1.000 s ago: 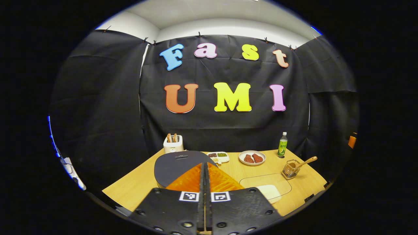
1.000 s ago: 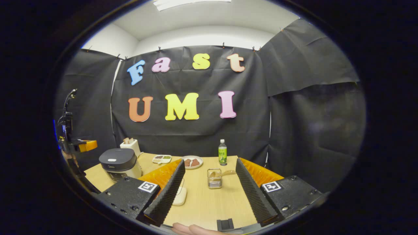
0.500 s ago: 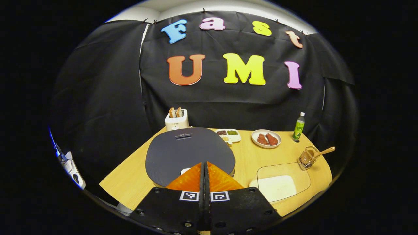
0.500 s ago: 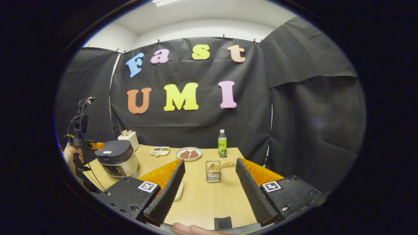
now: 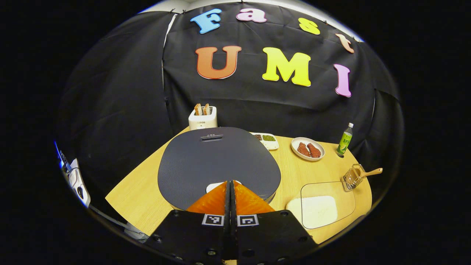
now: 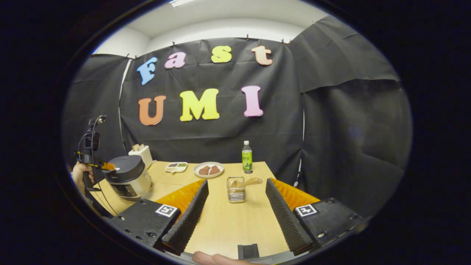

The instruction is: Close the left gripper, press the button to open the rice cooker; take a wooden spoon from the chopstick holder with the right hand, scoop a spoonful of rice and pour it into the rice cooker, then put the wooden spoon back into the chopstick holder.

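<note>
Rice cooker [image 5: 217,162] lid down under pinched-together left hand-held gripper [image 5: 230,184] — right hand-held gripper [image 6: 235,200] agape, empty.

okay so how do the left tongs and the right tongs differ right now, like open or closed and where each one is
The left tongs are shut, fingers together; the right tongs are open, with bare table between their fingers. The left tongs sit over the rice cooker lid by its button; the right tongs face the chopstick holder from a distance. Neither grips anything.
</note>
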Demonstrator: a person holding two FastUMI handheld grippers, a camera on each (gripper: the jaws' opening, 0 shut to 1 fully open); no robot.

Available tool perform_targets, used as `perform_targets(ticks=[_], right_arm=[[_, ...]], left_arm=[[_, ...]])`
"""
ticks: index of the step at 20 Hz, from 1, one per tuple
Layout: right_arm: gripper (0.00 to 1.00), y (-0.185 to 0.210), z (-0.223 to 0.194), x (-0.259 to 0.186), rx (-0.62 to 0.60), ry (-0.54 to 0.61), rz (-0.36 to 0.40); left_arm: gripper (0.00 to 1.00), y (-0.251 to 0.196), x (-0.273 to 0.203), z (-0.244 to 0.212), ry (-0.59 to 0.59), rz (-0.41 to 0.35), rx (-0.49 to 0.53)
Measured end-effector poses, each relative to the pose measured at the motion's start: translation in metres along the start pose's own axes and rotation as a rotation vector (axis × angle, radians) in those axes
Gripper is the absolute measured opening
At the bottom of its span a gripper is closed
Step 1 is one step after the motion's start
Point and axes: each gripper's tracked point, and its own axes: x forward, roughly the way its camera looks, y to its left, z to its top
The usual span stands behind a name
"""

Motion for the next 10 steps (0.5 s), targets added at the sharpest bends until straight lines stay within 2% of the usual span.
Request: perform_targets(ticks=[3, 6, 10], right_arm=[[1.0, 0.003, -0.001, -0.002, -0.005, 0.003, -0.001], [1.0, 0.013, 0.003, -0.011, -0.021, -0.003, 0.012], [1.0, 0.032, 0.009, -0.034, -0.06, -0.024, 0.048]], left_arm=[[0.0, 0.0, 0.0, -0.007, 0.037, -0.026, -0.004], [0.0, 0.001, 0.002, -0.009, 0.037, -0.004, 0.022], [0.0, 0.0, 0.002, -0.009, 0.118, -0.046, -0.044]])
